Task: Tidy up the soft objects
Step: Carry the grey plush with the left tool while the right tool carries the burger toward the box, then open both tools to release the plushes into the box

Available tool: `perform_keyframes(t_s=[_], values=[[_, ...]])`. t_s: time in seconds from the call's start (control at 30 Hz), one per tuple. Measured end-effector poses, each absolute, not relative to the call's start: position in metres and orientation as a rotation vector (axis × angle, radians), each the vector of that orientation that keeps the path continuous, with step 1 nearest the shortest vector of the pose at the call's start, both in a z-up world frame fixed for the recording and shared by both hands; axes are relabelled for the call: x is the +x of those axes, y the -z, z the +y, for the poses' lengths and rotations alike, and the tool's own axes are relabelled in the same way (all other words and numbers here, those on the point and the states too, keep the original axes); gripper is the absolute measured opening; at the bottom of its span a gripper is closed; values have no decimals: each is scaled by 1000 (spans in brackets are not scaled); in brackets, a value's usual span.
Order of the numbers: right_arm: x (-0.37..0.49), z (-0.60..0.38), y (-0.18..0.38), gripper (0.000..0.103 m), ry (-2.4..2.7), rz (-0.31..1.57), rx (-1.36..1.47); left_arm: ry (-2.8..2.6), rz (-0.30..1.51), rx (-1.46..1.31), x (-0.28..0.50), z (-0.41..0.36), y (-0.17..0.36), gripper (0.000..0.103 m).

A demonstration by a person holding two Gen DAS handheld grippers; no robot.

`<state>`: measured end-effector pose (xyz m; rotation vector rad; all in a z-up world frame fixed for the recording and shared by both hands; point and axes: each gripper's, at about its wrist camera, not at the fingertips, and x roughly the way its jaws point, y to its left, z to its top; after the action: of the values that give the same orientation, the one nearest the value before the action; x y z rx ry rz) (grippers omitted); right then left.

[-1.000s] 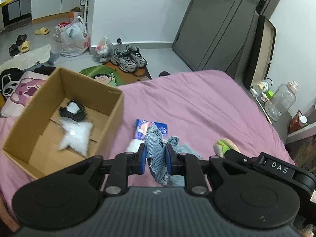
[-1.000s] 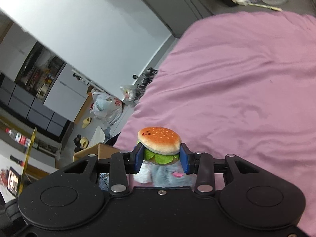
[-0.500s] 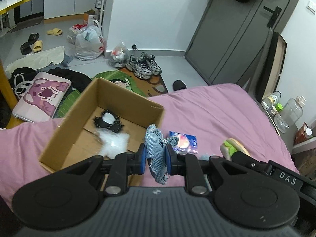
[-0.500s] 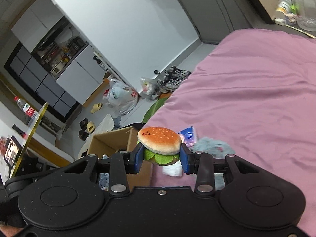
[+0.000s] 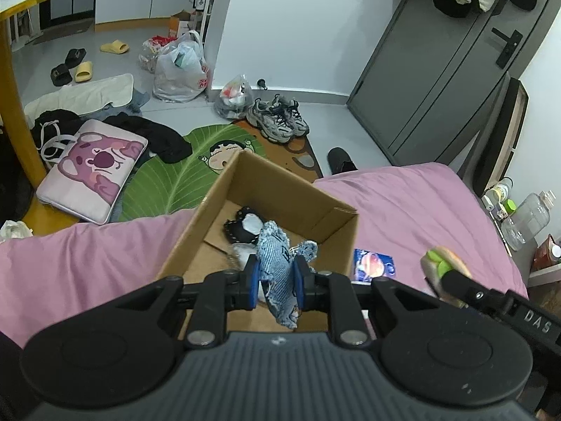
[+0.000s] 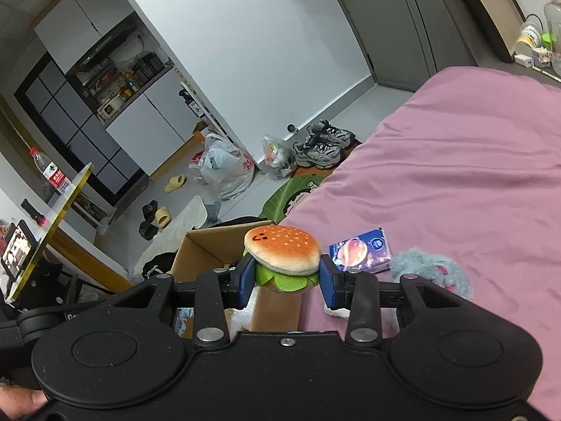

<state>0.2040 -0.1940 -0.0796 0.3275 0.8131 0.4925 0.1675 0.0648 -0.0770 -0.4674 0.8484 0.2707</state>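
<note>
My left gripper (image 5: 277,282) is shut on a blue denim plush (image 5: 277,270) and holds it over the open cardboard box (image 5: 280,189) on the pink bed. A black-and-white soft item (image 5: 245,226) lies in the box. My right gripper (image 6: 285,280) is shut on a hamburger plush (image 6: 282,251), held above the bed beside the box (image 6: 203,249). The hamburger plush also shows at the right of the left wrist view (image 5: 441,265). A grey fluffy plush (image 6: 431,268) lies on the bed to the right.
A blue tissue pack (image 5: 373,263) lies on the pink bed (image 5: 420,203) right of the box, also in the right wrist view (image 6: 361,251). Beyond the bed's edge are shoes (image 5: 277,122), bags (image 5: 178,66), a leaf-shaped rug (image 5: 168,182) and a pink cushion (image 5: 94,165).
My left gripper has moved left with the denim plush, from beside the box to over its opening. My right gripper has swung left with the hamburger plush, bringing the box into its view.
</note>
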Motion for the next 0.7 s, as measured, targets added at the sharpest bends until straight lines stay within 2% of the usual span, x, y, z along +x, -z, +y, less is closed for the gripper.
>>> perform_keyframes(t_s=[0.47, 0.53, 0.7], values=[[210, -152, 82, 37, -491, 816, 276, -267, 877, -502, 180, 98, 101, 19], [212, -146, 83, 37, -497, 818, 266, -280, 873, -474, 182, 99, 101, 23], [216, -127, 84, 37, -511, 819, 245, -273, 888, -502, 185, 110, 106, 23]])
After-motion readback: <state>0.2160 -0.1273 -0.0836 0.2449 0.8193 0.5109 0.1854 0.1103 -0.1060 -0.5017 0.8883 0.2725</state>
